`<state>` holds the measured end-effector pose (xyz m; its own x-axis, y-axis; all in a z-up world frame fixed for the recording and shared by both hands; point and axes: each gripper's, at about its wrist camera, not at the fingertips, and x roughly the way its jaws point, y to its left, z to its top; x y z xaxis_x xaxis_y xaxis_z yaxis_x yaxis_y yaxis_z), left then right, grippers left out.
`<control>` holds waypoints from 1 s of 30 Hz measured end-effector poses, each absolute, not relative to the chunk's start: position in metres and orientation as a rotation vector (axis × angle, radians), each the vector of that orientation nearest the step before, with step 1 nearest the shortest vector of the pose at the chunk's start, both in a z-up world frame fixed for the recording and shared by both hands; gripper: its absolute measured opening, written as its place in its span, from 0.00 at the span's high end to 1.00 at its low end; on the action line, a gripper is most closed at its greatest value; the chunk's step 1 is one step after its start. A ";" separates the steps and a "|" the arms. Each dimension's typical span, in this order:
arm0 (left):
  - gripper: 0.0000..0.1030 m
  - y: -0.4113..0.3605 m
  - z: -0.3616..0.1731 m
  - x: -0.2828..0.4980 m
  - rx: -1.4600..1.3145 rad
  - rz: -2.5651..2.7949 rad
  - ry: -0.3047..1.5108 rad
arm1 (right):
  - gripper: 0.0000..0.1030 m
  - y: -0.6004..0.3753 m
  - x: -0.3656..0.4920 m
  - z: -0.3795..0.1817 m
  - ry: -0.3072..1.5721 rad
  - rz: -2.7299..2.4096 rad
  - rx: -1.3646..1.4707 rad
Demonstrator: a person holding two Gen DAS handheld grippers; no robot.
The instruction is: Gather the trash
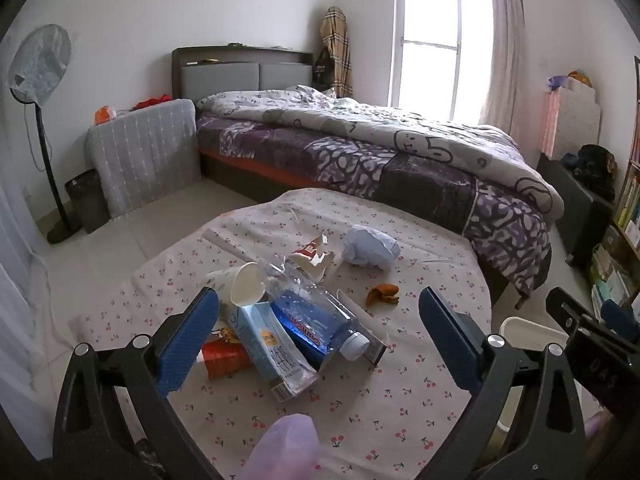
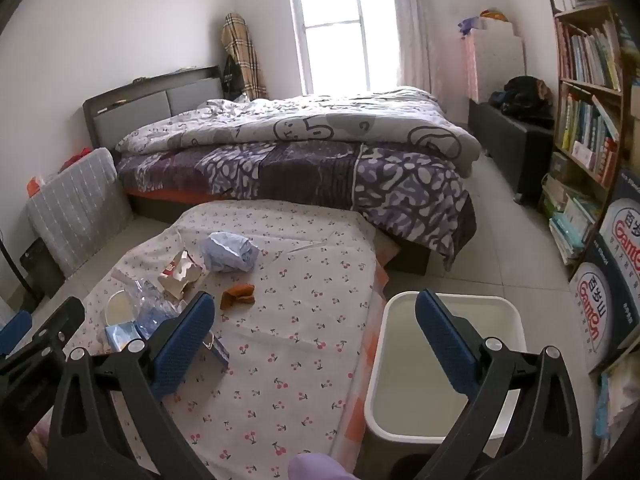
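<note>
Trash lies on a table under a cherry-print cloth (image 1: pixel 360 420): a crushed blue-label plastic bottle (image 1: pixel 316 320), a paper cup (image 1: pixel 246 284) on its side, a light blue carton (image 1: pixel 268 344), a red pack (image 1: pixel 224 358), a torn red-and-white wrapper (image 1: pixel 316 254), a crumpled pale blue wad (image 1: pixel 370 248) and a brown peel (image 1: pixel 384 294). My left gripper (image 1: pixel 320 308) hangs open above the pile, jaws wide, nothing between them. My right gripper (image 2: pixel 316 312) is open too, over the table's right edge beside a white bin (image 2: pixel 452 368). The wad (image 2: pixel 230 256) and peel (image 2: pixel 238 296) lie ahead of it.
A bed (image 1: pixel 380 160) with a purple patterned quilt stands just behind the table. A standing fan (image 1: pixel 40 120) and a dark small bin (image 1: pixel 86 200) are at the left wall. A bookshelf (image 2: pixel 588 100) and stacked cartons (image 2: pixel 616 300) line the right side.
</note>
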<state>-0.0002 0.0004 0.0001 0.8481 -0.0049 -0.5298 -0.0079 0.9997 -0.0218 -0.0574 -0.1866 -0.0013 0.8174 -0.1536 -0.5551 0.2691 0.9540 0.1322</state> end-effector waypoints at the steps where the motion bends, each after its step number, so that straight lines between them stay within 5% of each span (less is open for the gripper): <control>1: 0.07 0.000 0.000 0.000 -0.022 0.002 0.559 | 0.05 -0.186 -0.057 -0.001 0.572 -0.227 0.208; 30: 0.07 0.001 0.000 0.000 -0.035 -0.004 0.573 | 0.05 -0.188 -0.057 -0.001 0.574 -0.231 0.196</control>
<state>0.0003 0.0007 -0.0002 0.8404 -0.0131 -0.5419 -0.0063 0.9994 -0.0340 -0.0572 -0.1875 -0.0009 0.8153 -0.1605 -0.5563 0.2690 0.9558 0.1185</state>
